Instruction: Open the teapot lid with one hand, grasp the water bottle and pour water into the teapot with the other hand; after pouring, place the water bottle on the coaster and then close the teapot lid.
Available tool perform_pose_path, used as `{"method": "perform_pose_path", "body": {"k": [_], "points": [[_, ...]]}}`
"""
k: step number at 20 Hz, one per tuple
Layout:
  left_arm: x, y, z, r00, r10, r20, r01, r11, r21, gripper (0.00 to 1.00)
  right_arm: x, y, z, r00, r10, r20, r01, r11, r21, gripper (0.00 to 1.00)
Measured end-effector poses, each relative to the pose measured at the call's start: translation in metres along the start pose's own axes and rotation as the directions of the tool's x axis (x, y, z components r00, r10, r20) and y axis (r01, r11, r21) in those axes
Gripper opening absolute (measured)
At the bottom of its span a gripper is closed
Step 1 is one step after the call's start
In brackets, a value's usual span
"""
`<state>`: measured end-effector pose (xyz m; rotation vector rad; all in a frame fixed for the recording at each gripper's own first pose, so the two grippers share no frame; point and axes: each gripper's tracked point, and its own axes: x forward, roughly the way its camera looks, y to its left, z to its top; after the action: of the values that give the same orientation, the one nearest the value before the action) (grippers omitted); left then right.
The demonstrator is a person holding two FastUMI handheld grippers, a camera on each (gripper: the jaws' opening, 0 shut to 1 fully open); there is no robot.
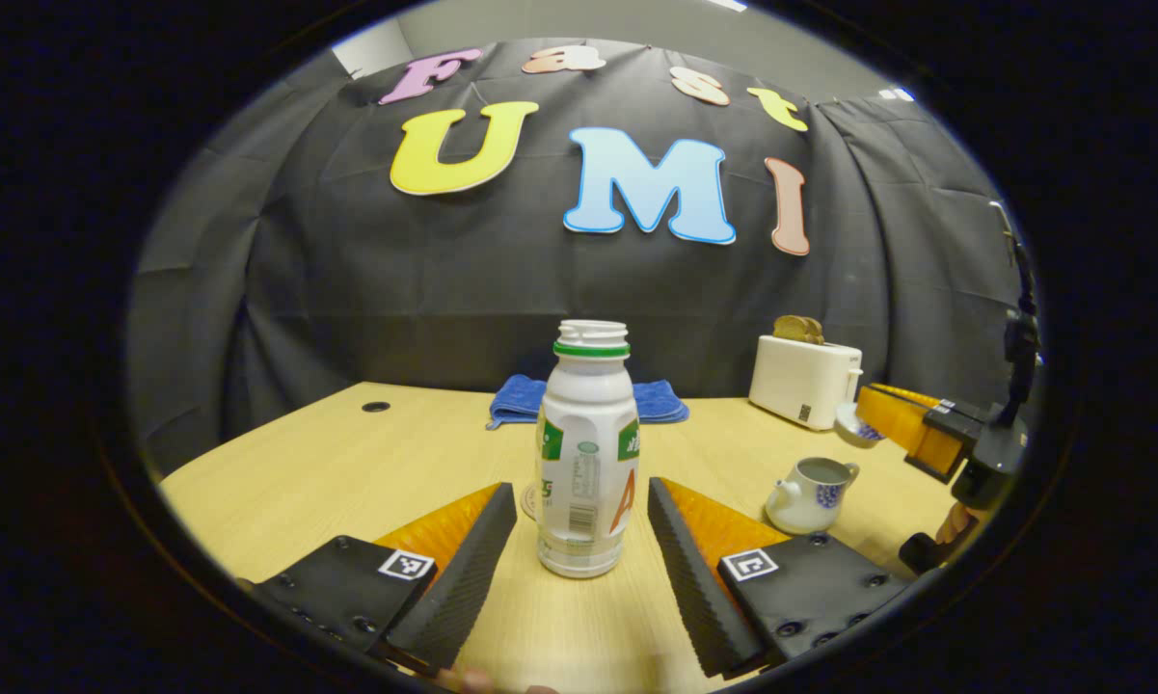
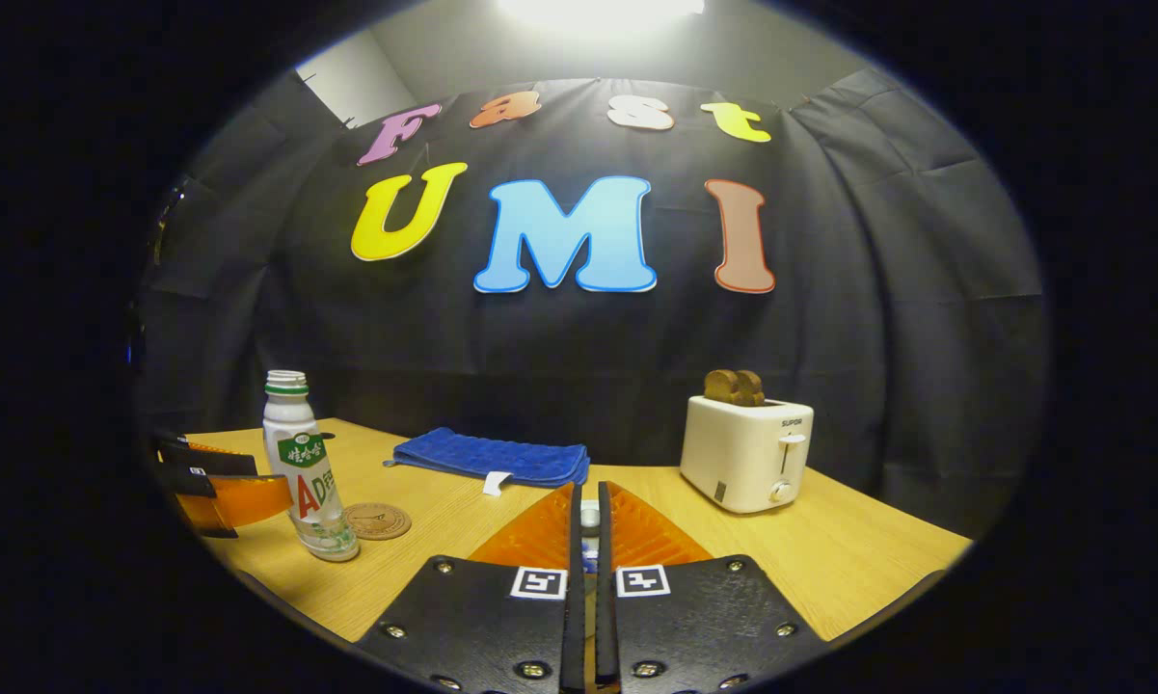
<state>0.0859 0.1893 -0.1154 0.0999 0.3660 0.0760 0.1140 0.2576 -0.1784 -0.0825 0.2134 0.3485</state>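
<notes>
Bottle [image 1: 587,451] stands upright on the surface [image 1: 347,472] between the left gripper [image 1: 580,540] jaws, apart, not touching. Likely light, smooth plastic: grip mid-body. Right gripper [image 2: 584,520] jaws clamped on the teapot lid [image 2: 589,518]

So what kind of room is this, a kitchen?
Probably not a real kitchen: it looks like a practice booth set up like one. A wooden table stands against a black cloth wall, with a toaster, a teapot and a water bottle laid out.
</notes>
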Motion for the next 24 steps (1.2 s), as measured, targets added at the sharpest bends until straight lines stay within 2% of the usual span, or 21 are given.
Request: {"method": "perform_pose_path", "body": {"k": [3,10,11,12,16,18,20,22,23,24], "points": [[0.015,0.001,-0.008,1.0,-0.002,-0.024,0.002,1.0,0.001,0.92,-0.002,-0.016,0.009,0.999,-0.036,0.032,0.035,0.999,0.02,0.04],[0.044,0.002,-0.011,0.999,-0.005,-0.036,0.006,1.0,0.016,0.94,0.0,-0.045,0.003,0.995,-0.098,-0.003,0.098,0.99,0.106,0.04],[0.047,0.002,-0.013,0.999,-0.005,-0.039,0.007,0.999,0.033,0.91,-0.001,-0.049,0.004,0.994,-0.107,-0.001,0.107,0.988,0.114,0.04],[0.047,0.001,-0.013,0.999,-0.006,-0.039,0.008,0.999,0.048,0.94,0.0,-0.052,0.004,0.993,-0.115,0.0,0.114,0.986,0.123,0.04],[0.051,-0.005,-0.012,0.999,-0.019,-0.034,0.021,0.999,0.05,0.89,0.0,-0.057,0.001,0.992,-0.127,-0.018,0.128,0.98,0.152,0.04],[0.051,-0.005,-0.011,1.0,-0.011,-0.029,0.013,0.998,0.058,0.77,-0.001,-0.059,0.001,0.992,-0.128,-0.02,0.129,0.978,0.165,0.04],[0.05,-0.008,-0.011,1.0,0.0,-0.028,0.003,0.996,0.093,0.79,-0.001,-0.063,0.003,0.99,-0.137,-0.015,0.138,0.976,0.169,0.04],[0.05,-0.008,-0.009,0.999,0.033,-0.022,-0.028,0.984,0.173,0.81,-0.001,-0.068,0.003,0.989,-0.149,-0.017,0.15,0.973,0.175,0.04],[0.051,-0.008,-0.009,0.998,0.049,-0.027,-0.042,0.976,0.214,0.78,-0.001,-0.07,0.002,0.988,-0.152,-0.021,0.154,0.971,0.184,0.04],[0.051,-0.01,-0.007,0.998,0.063,-0.026,-0.054,0.966,0.253,0.84,-0.001,-0.071,0.001,0.988,-0.152,-0.027,0.155,0.968,0.198,0.04]]}}
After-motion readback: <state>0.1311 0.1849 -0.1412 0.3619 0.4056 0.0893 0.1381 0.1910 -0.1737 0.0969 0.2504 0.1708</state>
